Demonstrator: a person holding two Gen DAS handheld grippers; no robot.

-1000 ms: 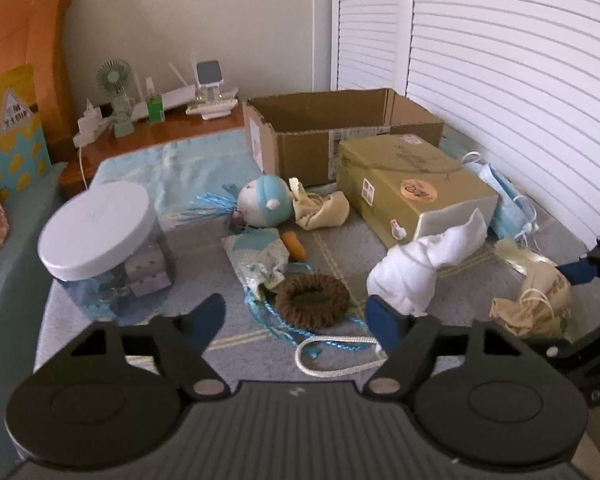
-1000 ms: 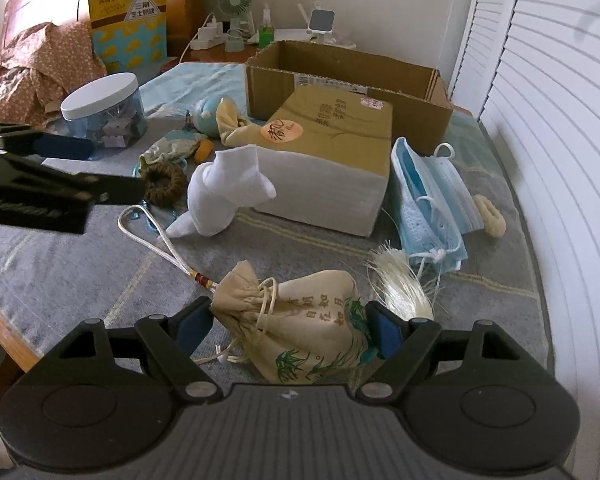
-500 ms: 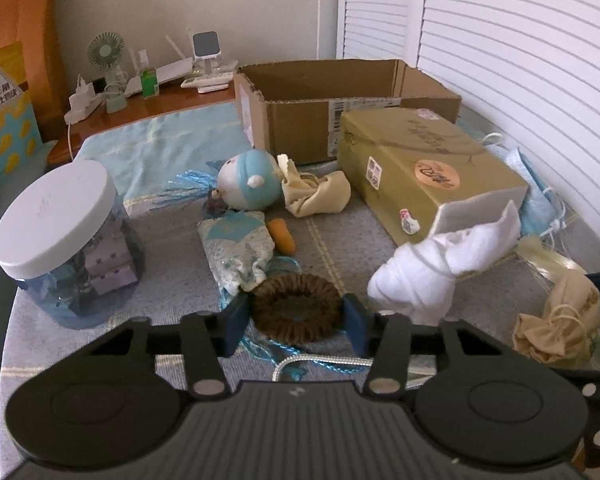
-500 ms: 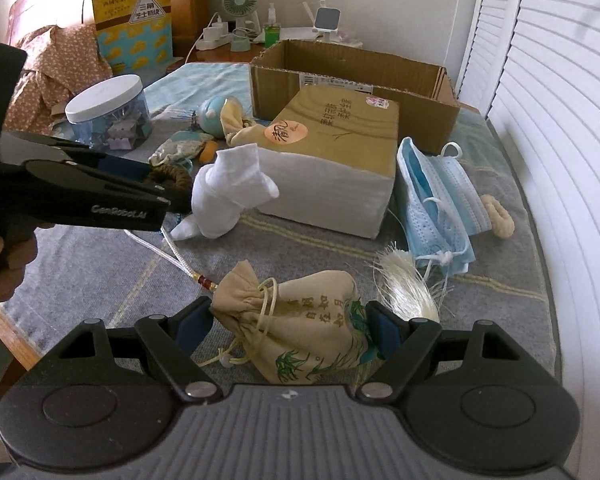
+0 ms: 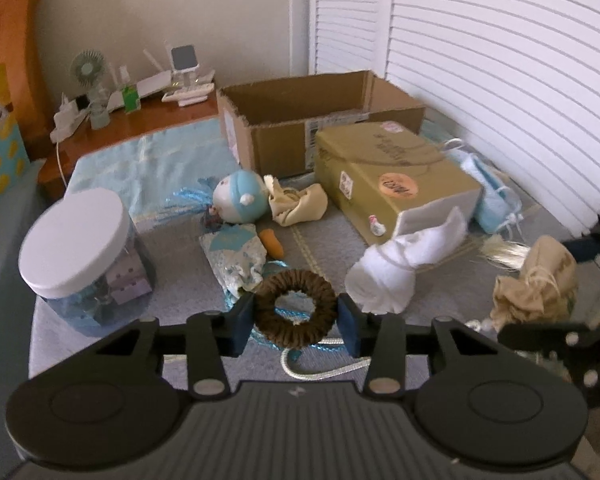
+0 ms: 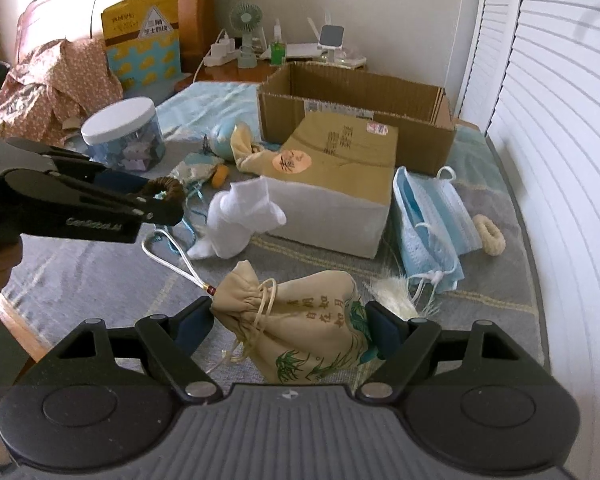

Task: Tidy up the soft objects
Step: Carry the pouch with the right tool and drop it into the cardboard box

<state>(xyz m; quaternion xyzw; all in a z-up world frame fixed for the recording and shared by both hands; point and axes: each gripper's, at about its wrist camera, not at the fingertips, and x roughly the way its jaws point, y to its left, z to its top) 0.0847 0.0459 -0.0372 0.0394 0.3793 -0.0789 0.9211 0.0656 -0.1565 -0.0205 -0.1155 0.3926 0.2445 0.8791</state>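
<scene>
My left gripper [image 5: 296, 316] is shut on a brown scrunchie [image 5: 296, 312] and holds it above the grey bed cover; it also shows in the right wrist view [image 6: 166, 190]. My right gripper [image 6: 290, 330] is shut on a beige drawstring pouch [image 6: 300, 328] with green print, also seen in the left wrist view [image 5: 536, 280]. An open cardboard box [image 5: 320, 120] stands at the back. A white sock [image 5: 404, 264], a blue-capped doll [image 5: 240, 196] and a second beige pouch [image 5: 300, 208] lie on the cover.
A closed tan box [image 5: 396, 184] lies before the open one. A white-lidded jar [image 5: 80, 256] stands at left. Blue face masks [image 6: 432, 224], a cream scrunchie [image 6: 488, 234], a white cord [image 6: 172, 248] and a patterned pouch [image 5: 236, 256] lie about. Louvred doors line the right.
My left gripper closed on the brown scrunchie and raised it off the cover. My right gripper's fingers closed in on the pouch and lifted it slightly.
</scene>
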